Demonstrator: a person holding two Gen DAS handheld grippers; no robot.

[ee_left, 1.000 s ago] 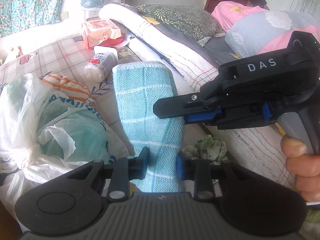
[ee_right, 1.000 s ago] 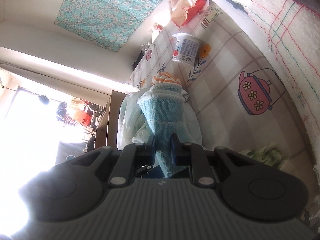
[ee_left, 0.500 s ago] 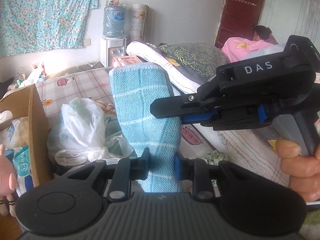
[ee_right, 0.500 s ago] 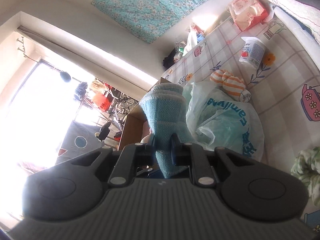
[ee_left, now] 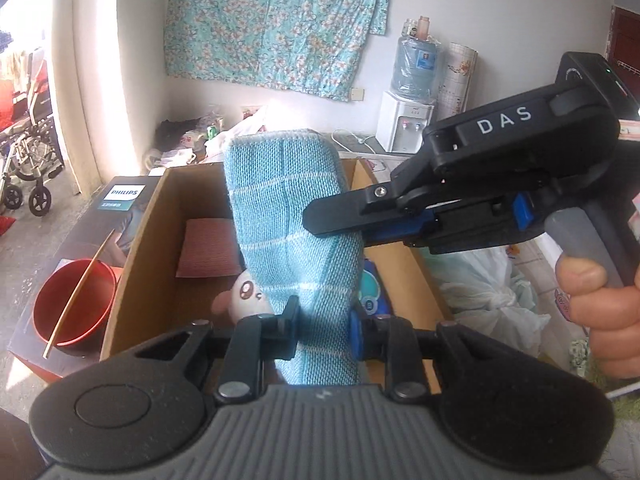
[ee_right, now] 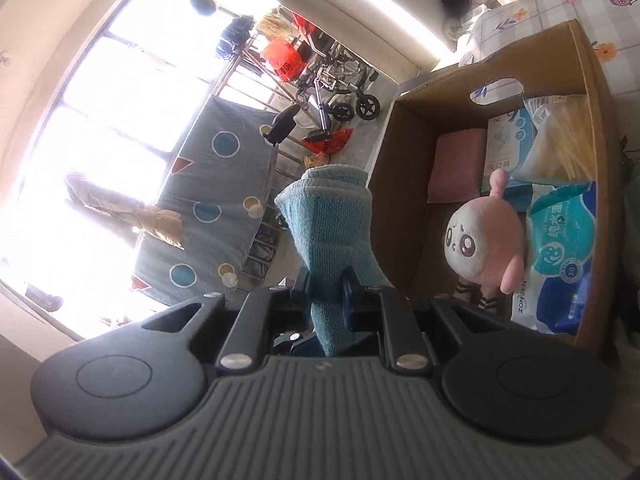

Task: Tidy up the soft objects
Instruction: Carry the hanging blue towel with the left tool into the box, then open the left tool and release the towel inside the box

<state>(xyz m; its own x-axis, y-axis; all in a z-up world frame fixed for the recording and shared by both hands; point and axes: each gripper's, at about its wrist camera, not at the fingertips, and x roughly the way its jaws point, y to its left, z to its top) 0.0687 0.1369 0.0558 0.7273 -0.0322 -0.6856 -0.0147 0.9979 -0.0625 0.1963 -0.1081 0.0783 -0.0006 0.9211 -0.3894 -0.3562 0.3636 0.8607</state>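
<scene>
A folded blue towel (ee_left: 288,216) is held in the air by both grippers over an open cardboard box (ee_left: 140,240). My left gripper (ee_left: 325,328) is shut on the towel's near end. My right gripper (ee_right: 329,295) is shut on the same blue towel (ee_right: 332,224); in the left wrist view its black body comes in from the right and its fingers (ee_left: 336,212) clamp the towel's side. The cardboard box (ee_right: 404,184) holds a pink plush toy (ee_right: 484,248), a reddish folded cloth (ee_right: 452,168) and wipe packs (ee_right: 560,248). The plush toy (ee_left: 244,296) peeks out behind the towel.
A red bowl (ee_left: 72,304) with a chopstick stands on a dark carton left of the box. White plastic bags (ee_left: 488,280) lie to the right on the patterned bed sheet. A water dispenser (ee_left: 404,120) stands at the back wall. A person's hand (ee_left: 600,312) grips the right handle.
Both grippers carried the towel left and upward, from over the bed and plastic bags to above the cardboard box. Both stayed shut on the towel.
</scene>
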